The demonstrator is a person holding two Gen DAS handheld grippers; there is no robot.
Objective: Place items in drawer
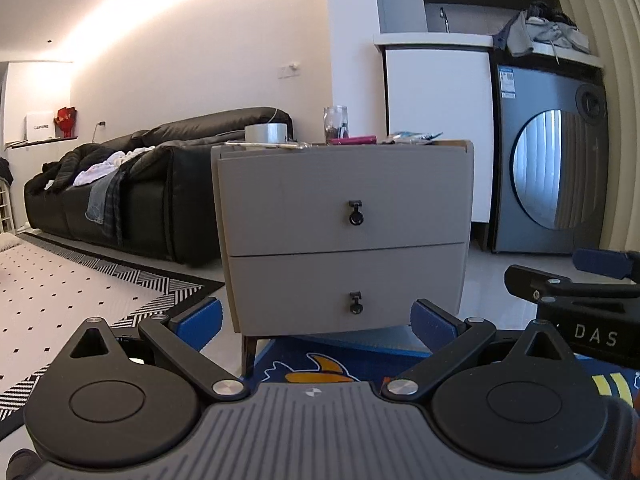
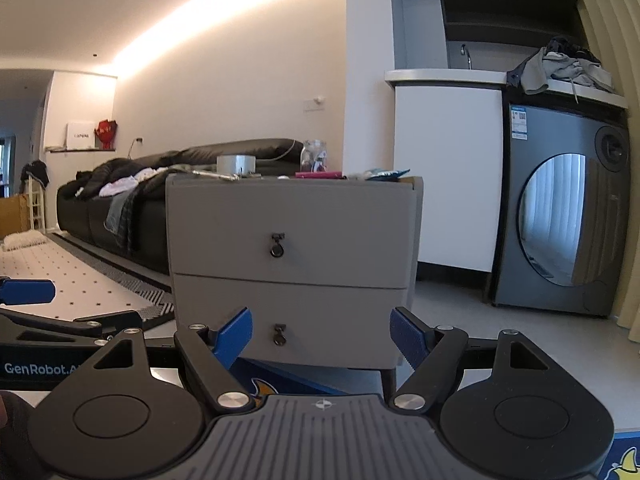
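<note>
A grey two-drawer nightstand (image 1: 344, 236) is standing on pale floor tiles, its dark legs near the edge of a blue cartoon-print mat (image 1: 320, 364). Both drawers, the upper drawer (image 1: 342, 204) and the lower drawer (image 1: 346, 292), are sitting closed, each carrying a small black ring pull. On the nightstand top, a roll of silver tape (image 1: 267, 133), a glass jar (image 1: 335, 124), a flat pink item (image 1: 354, 140) and a blue-and-white packet (image 1: 414, 136) are lying side by side. The left gripper (image 1: 316, 320) is hovering low in front of the lower drawer, blue-padded fingers spread wide and holding nothing; the right gripper (image 2: 322, 336) is doing the same just beside it. A black leather sofa (image 1: 152, 184) strewn with clothes is lining the wall behind, fronted by a black-and-white patterned rug (image 1: 80, 280). To the right, a grey front-loading washing machine (image 1: 552, 160) is sitting under a counter piled with clothing (image 1: 540, 32).
</note>
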